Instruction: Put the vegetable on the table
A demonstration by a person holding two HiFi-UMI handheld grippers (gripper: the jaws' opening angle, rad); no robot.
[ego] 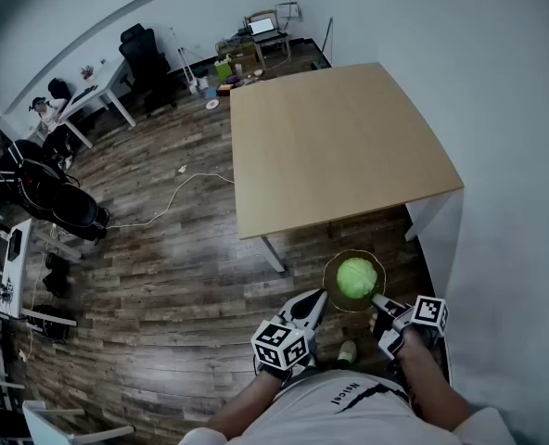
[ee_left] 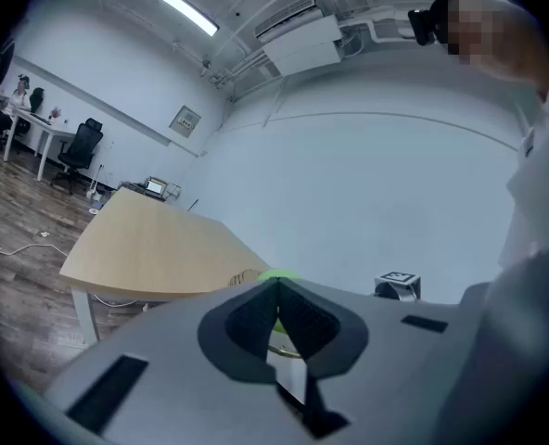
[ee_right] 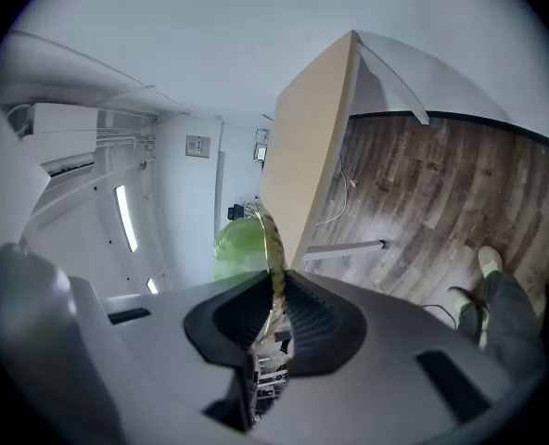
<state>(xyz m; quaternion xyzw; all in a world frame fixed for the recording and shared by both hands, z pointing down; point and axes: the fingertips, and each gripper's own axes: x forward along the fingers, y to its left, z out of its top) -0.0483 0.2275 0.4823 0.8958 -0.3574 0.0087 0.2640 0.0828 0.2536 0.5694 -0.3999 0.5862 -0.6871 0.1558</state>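
Cabbage [ego: 356, 277] on plate [ego: 330, 291], tan table [ego: 339, 146], plank floor [ego: 172, 276]

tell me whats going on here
A person is carrying a round green vegetable in a clear, gold-rimmed dish. The right tool is clamped on the dish's near rim and holds it up over the wooden floor, just short of the table. The left tool is shut with nothing in it, close beside the dish. The vegetable is not on the table yet.
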